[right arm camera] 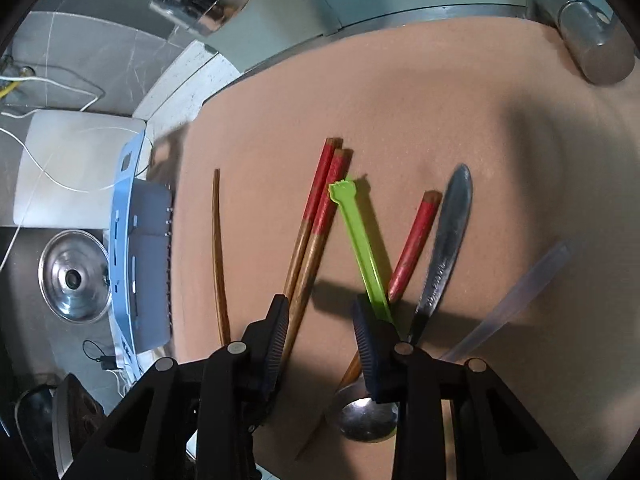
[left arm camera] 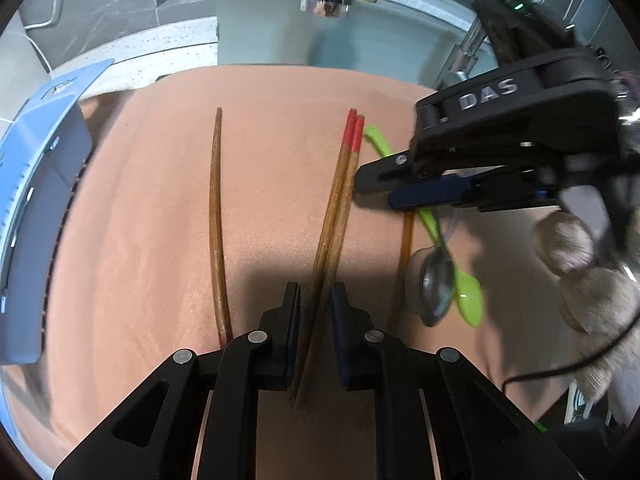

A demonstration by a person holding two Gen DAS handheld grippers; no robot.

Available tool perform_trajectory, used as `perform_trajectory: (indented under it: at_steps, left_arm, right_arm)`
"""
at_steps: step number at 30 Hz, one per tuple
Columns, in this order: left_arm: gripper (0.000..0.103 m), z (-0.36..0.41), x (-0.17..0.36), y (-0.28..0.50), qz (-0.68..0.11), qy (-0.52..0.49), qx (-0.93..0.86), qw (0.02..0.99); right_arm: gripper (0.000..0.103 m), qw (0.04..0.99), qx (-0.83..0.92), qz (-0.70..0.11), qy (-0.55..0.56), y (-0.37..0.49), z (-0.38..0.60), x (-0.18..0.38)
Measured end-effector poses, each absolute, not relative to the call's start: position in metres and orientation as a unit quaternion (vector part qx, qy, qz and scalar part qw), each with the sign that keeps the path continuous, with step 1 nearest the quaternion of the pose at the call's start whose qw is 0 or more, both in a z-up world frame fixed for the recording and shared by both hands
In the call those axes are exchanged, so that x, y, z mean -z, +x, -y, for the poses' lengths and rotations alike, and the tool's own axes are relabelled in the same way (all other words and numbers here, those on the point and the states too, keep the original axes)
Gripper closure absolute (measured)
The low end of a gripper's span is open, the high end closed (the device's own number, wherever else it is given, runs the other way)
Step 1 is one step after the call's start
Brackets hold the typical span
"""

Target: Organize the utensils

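Nearby, lying on the peach cloth [left arm camera: 160, 200], 1 plain brown chopstick [left arm camera: 216, 216] left of the 2 red-tipped chopsticks [left arm camera: 340, 200], with a green spoon [right arm camera: 360, 240], metal spoon [right arm camera: 448, 240] and clear spoon [right arm camera: 512, 300] crowded on their right. Left gripper [left arm camera: 316, 304] narrow around the red-tipped pair, contact unclear. Right gripper [right arm camera: 320, 320] spread wide, holding nothing, above the pair. Blue rack [left arm camera: 36, 200] far left of the pair.

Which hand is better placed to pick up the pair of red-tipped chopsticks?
Left. The left gripper is open and already straddles the chopstick pair; the right gripper is open over bare mat between the pair and the green spoon.
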State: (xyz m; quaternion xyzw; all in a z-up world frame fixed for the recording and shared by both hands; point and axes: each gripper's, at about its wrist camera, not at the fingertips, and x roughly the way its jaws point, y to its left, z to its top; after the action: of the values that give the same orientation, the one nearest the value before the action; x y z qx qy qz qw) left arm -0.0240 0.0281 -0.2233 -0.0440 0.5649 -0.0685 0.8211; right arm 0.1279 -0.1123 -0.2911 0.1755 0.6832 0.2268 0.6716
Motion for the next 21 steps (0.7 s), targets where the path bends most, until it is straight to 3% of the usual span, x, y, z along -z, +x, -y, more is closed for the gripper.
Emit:
perform_trajectory:
  at_steps: [6,8,21]
  left_arm:
    - [0.087,-0.051,0.204,-0.019,-0.549,-0.019,0.053,0.834]
    - [0.076,-0.063,0.206,-0.015,-0.556,-0.022,0.041,0.83]
    - [0.072,-0.072,0.237,0.006,-0.597,-0.003,0.062,0.8]
  right_arm:
    - [0.074,0.671,-0.232,-0.688,0.152,0.126,0.098,0.293]
    - [0.074,0.677,-0.23,-0.685,0.136,0.125,0.092,0.292]
    - [0.088,0.669,-0.22,-0.695,0.144,0.118,0.092,0.297]
